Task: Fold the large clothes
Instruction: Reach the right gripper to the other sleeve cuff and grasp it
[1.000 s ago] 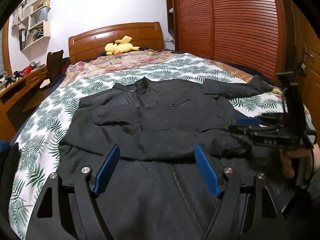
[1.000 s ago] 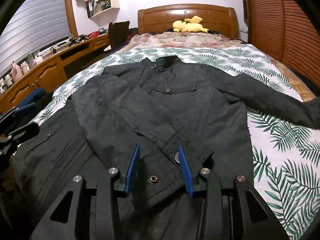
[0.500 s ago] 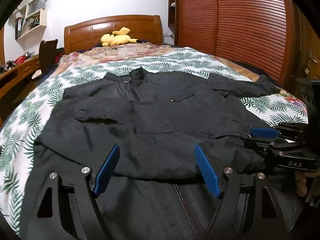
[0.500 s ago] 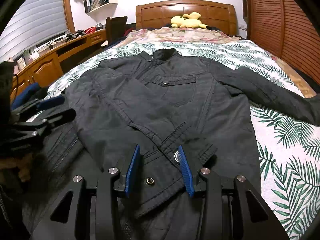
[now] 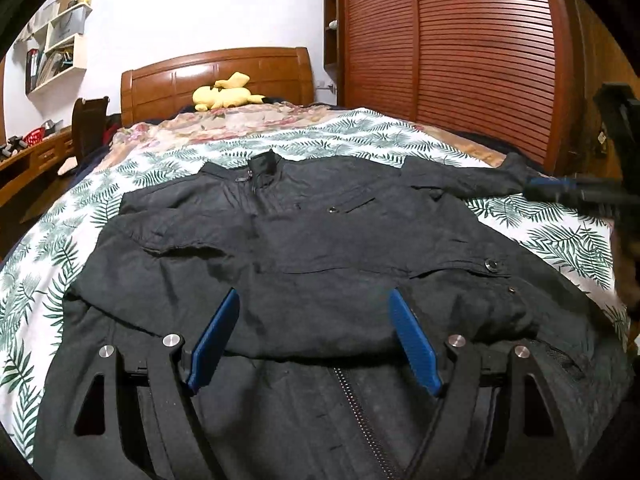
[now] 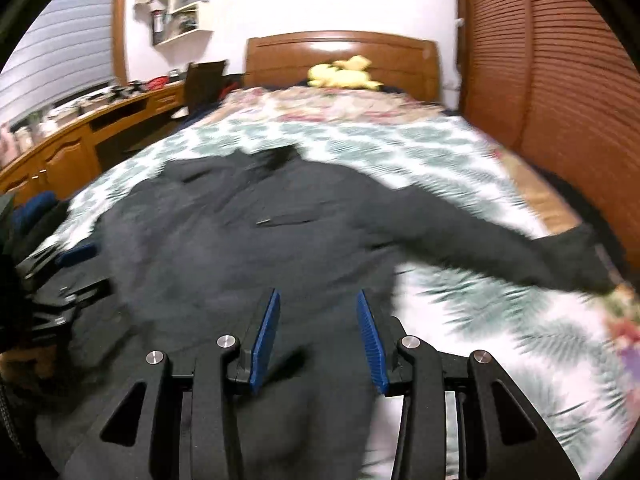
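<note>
At the far left of the left wrist view, a wooden desk (image 5: 28,160) is seen along the wall, with wall shelves (image 5: 56,56) above it. Beside it stands the bed (image 5: 360,136), covered by a leaf-print sheet (image 5: 160,160), and a yellow plush toy (image 5: 226,94) is laid against the headboard (image 5: 208,80). The black jacket (image 5: 304,240) is spread flat on the sheet, collar toward the headboard, with one sleeve folded across its front and the other sleeve (image 5: 472,176) stretched out to the right. A second dark garment with a zip (image 5: 360,412) is lying nearest the camera, partly under the jacket's hem.

The left hand-held gripper (image 5: 316,336) is held released, its blue pads wide apart just above the jacket's lower edge, and no cloth is caught between them.

Further right, a slatted wooden wardrobe (image 5: 460,60) is seen along the wall. At the right edge the right hand-held gripper (image 5: 560,190) is seen near the cuff of the outstretched sleeve, though the picture there is blurred. In its own view the right hand-held gripper (image 6: 318,336) is shown with jaws opening, over the jacket's (image 6: 260,248) lower right side. Nothing appears to be gripped, although the frame is smeared by motion. The left hand-held gripper (image 6: 68,276) is glimpsed at the left edge of that view.
</note>
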A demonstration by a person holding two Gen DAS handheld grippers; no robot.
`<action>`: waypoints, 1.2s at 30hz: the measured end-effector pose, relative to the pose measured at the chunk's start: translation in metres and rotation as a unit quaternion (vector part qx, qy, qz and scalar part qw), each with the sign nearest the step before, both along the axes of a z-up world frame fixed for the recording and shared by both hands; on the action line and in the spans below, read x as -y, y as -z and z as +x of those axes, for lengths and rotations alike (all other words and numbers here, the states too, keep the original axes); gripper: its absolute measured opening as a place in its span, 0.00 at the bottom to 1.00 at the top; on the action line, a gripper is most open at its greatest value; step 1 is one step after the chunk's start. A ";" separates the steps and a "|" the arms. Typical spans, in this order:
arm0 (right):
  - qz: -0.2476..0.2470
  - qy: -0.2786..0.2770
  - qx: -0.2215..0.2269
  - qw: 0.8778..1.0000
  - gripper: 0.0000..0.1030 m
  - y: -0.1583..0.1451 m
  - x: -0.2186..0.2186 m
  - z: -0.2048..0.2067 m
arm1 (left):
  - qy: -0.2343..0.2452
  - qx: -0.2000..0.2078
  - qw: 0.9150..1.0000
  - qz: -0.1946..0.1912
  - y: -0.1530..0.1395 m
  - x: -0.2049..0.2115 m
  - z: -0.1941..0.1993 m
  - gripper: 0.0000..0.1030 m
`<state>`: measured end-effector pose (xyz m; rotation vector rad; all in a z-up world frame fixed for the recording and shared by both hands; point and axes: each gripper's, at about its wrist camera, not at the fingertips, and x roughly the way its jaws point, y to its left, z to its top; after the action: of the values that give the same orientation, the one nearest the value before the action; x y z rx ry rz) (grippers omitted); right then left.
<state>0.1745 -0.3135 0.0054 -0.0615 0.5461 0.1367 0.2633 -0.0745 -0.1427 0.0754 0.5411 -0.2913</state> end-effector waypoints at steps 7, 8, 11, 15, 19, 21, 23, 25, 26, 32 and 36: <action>-0.009 0.107 -0.007 0.994 0.59 -0.014 0.118 0.031 | 0.001 0.012 1.000 0.000 -0.003 0.000 -0.004 0.76; -0.007 0.121 -0.012 0.993 0.59 -0.014 0.133 0.036 | 0.001 0.012 1.000 0.000 -0.003 0.000 -0.004 0.76; -0.004 0.164 -0.022 0.986 0.59 -0.012 0.180 0.053 | 0.000 0.012 1.000 0.001 -0.003 0.001 -0.004 0.76; -0.004 0.210 -0.040 0.977 0.59 -0.007 0.234 0.076 | 0.000 0.011 1.000 0.002 -0.003 0.001 -0.004 0.76; -0.012 0.255 -0.064 0.965 0.59 0.001 0.275 0.096 | 0.001 0.010 1.000 0.005 -0.002 0.002 -0.003 0.76; -0.009 0.272 -0.076 0.959 0.59 0.003 0.287 0.107 | 0.001 0.010 1.000 0.007 -0.002 0.002 -0.003 0.76; 0.001 0.285 -0.086 0.955 0.59 0.005 0.291 0.122 | 0.001 0.010 1.000 0.007 -0.002 0.002 -0.003 0.76; 0.025 0.297 -0.099 0.949 0.59 0.012 0.305 0.129 | 0.001 0.009 1.000 0.005 -0.002 0.002 -0.003 0.76; 0.037 0.305 -0.108 0.946 0.59 0.016 0.310 0.134 | 0.002 0.009 1.000 0.006 -0.001 0.002 -0.003 0.76; 0.058 0.328 -0.142 0.932 0.59 0.025 0.327 0.155 | 0.001 0.009 1.000 0.006 -0.001 0.003 -0.003 0.76; 0.025 0.316 -0.167 0.934 0.44 0.029 0.314 0.168 | 0.001 0.009 1.000 0.006 -0.001 0.003 -0.003 0.76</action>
<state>0.3427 -0.6277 -0.0234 0.1922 0.8765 -0.4770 0.2604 -0.0774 -0.1417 0.0906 0.5244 -0.2898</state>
